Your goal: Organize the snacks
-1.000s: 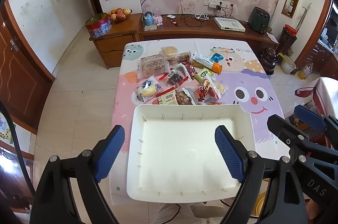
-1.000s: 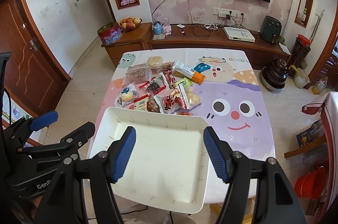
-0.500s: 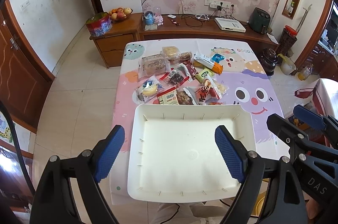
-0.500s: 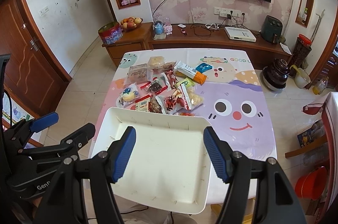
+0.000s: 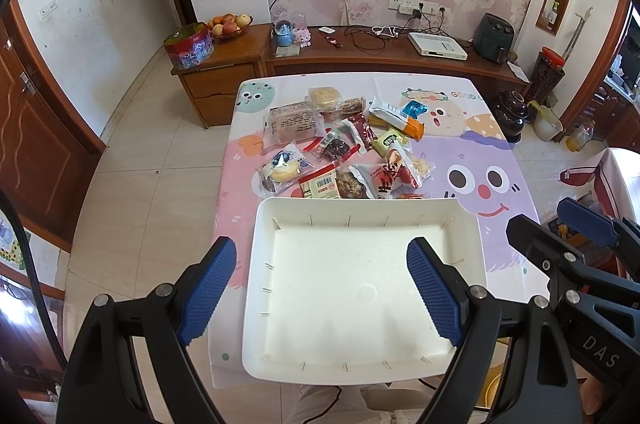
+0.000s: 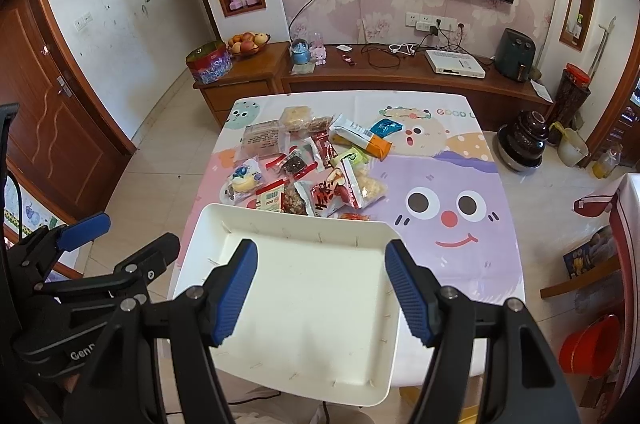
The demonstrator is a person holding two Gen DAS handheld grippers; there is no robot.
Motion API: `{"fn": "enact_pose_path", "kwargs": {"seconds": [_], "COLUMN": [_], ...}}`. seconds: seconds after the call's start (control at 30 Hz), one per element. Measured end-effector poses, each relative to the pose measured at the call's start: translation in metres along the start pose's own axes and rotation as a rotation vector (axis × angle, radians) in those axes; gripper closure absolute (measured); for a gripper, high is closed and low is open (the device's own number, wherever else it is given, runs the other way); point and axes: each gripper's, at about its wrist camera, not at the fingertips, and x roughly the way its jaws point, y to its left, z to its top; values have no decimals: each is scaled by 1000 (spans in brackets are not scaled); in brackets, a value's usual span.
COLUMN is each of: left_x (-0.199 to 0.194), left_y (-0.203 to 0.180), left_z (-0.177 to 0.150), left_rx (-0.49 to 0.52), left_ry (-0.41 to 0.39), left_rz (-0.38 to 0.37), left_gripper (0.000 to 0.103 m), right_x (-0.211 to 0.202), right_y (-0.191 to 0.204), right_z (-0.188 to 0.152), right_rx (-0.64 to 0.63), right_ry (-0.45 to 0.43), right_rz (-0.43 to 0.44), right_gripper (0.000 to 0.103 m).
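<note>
An empty white tray [image 5: 356, 199] [image 6: 288, 216] sits at the near edge of the table. Beyond it lies a heap of several snack packets [image 5: 340, 147] [image 6: 308, 163], among them a red-and-white packet [image 5: 384, 179] and an orange-ended packet [image 6: 362, 137]. My left gripper [image 5: 320, 288] hovers above the tray, open, nothing between its blue pads. My right gripper [image 6: 320, 288] hovers over the tray too, open and empty. Each gripper appears at the side of the other's view: the right one [image 5: 572, 236], the left one [image 6: 100, 244].
The table wears a cartoon cloth [image 5: 472, 159] [image 6: 452, 191], bare on its right half. Behind it stands a low wooden cabinet [image 5: 360, 55] with a fruit bowl [image 5: 228, 23], a tin, cables and a white box. Tiled floor lies left; a red bucket [image 6: 588, 348] stands right.
</note>
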Motion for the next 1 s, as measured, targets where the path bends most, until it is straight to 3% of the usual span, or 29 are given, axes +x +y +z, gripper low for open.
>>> {"fn": "enact_pose_path", "kwargs": {"seconds": [0.4,1.0], "left_x": [4,30], "left_y": [6,4], "left_z": [3,38], "left_rx": [5,24], "left_ry": [-8,31], "left_rz": [3,-18], "left_gripper": [17,17], "right_x": [-1,5], "right_y": [-3,-9], "right_z": [6,25], "right_rx": [3,9], "right_ry": [-10,-11], "right_rz": [-1,12], "right_gripper": [36,36]}}
